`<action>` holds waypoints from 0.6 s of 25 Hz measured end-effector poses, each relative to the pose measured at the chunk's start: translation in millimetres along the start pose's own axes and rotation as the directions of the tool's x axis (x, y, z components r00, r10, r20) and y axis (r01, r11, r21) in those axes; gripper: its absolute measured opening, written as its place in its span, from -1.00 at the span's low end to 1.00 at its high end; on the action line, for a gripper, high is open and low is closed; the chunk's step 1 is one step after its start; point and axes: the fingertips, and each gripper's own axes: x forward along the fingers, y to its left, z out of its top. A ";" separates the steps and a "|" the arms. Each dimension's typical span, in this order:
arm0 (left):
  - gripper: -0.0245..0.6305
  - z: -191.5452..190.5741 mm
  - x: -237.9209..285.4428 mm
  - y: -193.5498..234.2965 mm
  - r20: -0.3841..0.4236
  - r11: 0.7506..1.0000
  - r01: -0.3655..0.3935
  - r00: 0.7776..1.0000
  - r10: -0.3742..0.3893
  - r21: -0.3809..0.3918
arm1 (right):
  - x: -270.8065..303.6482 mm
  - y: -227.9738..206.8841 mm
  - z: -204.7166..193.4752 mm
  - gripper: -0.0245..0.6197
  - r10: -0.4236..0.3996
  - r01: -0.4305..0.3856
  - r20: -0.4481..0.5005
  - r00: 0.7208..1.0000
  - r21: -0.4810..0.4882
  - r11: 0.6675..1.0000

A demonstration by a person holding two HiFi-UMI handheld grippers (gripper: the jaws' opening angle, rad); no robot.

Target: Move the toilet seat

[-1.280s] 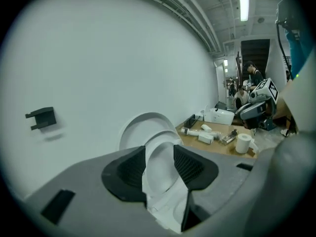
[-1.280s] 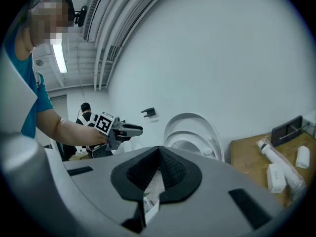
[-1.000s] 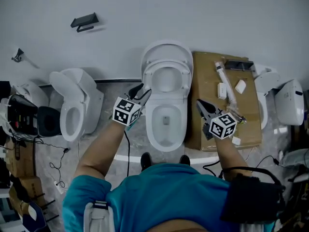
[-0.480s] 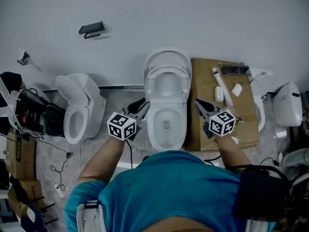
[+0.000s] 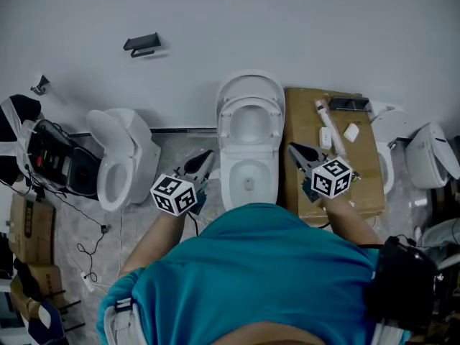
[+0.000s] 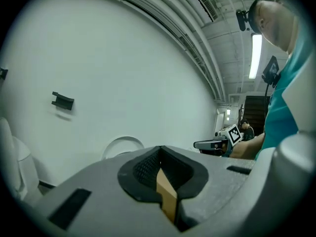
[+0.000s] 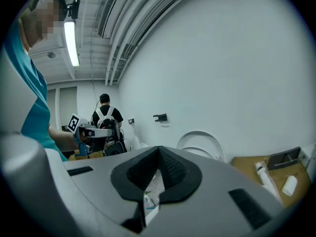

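Observation:
The white toilet [image 5: 248,182] stands in the middle against the wall, its seat [image 5: 249,117] and lid [image 5: 250,83] both raised upright. My left gripper [image 5: 204,158] hovers beside the bowl's left rim, apart from it; its jaws are closing, tips together with nothing between them. My right gripper [image 5: 294,150] hangs over the cardboard to the right of the bowl, shut and empty. The left gripper view shows the raised lid [image 6: 122,143] beyond the joined tips [image 6: 159,148]. In the right gripper view the lid [image 7: 200,137] stands ahead of the shut tips [image 7: 158,150].
A second toilet [image 5: 118,157] stands at the left, more white toilets [image 5: 430,149] at the right. A cardboard sheet [image 5: 359,185] with a tube [image 5: 329,131] and small parts lies right of the bowl. Cables and gear [image 5: 54,167] crowd the far left. Another person [image 7: 104,115] stands further back.
Both grippers have drawn back from the toilet toward the person. The left gripper's jaws went from apart to together and moved left, away from the bowl's rim.

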 end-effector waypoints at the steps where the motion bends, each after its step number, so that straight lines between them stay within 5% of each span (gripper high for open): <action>1: -0.91 1.2 -2.4 -2.7 0.012 1.000 0.006 1.000 -0.006 -0.008 | -1.2 0.9 1.2 -0.93 0.000 0.000 -0.002 1.000 -0.005 1.000; 15: -0.91 11.2 -28.1 -31.0 0.080 0.997 0.045 0.996 -0.040 -0.067 | -25.2 19.8 4.1 -0.93 0.006 -0.006 0.025 1.000 0.021 1.000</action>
